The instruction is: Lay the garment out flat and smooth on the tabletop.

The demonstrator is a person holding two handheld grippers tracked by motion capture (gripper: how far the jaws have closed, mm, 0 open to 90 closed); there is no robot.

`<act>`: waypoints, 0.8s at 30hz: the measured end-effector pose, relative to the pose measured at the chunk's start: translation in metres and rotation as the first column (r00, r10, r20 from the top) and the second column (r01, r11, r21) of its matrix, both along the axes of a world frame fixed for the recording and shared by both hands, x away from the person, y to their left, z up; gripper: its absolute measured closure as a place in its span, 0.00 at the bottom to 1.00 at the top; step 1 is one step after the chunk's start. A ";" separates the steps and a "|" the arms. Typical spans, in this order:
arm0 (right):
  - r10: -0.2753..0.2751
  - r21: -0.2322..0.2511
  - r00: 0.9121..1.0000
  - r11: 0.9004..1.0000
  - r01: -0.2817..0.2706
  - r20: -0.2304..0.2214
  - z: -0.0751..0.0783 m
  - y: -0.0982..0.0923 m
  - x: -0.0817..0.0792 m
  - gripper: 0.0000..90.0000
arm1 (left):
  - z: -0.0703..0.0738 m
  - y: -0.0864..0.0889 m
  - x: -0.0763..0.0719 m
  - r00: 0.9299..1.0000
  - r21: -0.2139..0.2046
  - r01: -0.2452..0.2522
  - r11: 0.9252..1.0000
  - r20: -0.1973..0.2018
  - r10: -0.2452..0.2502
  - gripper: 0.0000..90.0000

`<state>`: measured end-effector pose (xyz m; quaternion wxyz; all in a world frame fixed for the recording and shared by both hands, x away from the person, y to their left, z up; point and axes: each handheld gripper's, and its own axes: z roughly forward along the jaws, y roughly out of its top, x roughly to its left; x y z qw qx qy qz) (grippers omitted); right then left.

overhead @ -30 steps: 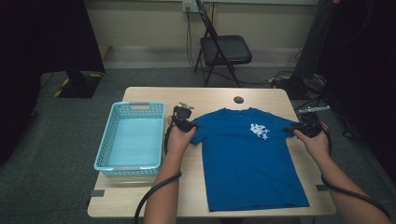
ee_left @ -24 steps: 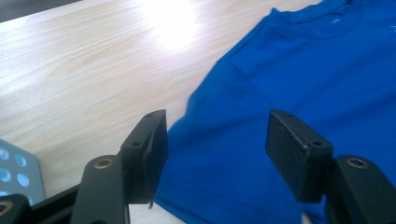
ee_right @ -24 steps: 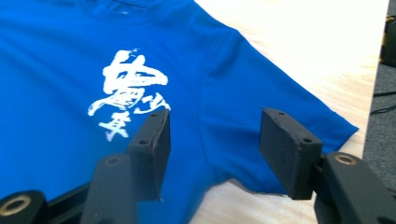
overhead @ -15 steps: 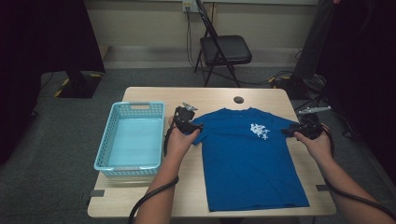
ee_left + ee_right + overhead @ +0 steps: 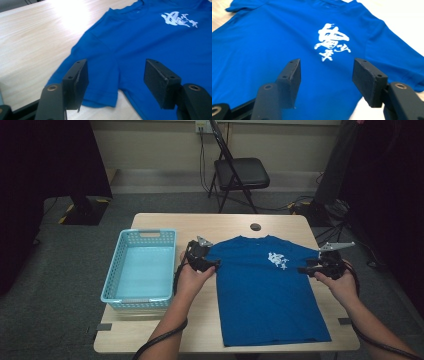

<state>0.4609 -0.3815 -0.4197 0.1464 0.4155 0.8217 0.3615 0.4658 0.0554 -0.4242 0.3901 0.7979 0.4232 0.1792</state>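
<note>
The blue shirt [image 5: 267, 290] lies flat on the right half of the desk [image 5: 165, 330], reaching its near edge; the basket [image 5: 140, 270] stands by the left edge. The left gripper [image 5: 212, 265] hangs at the left sleeve and the right gripper [image 5: 305, 269] at the right sleeve; both have jaws spread, just opened wider, pinching nothing.

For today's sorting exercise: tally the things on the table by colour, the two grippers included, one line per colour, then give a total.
Blue: 2, the T-shirt and the lighter blue basket
Black: 3, the left gripper, the right gripper and a small round disc near the far edge
Total: 5
</note>
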 end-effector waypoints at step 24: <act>0.051 0.026 0.999 0.998 -0.051 0.004 -0.030 -0.001 -0.034 0.37 | -0.027 -0.012 -0.040 0.997 0.008 0.069 0.998 -0.023 -0.068 0.34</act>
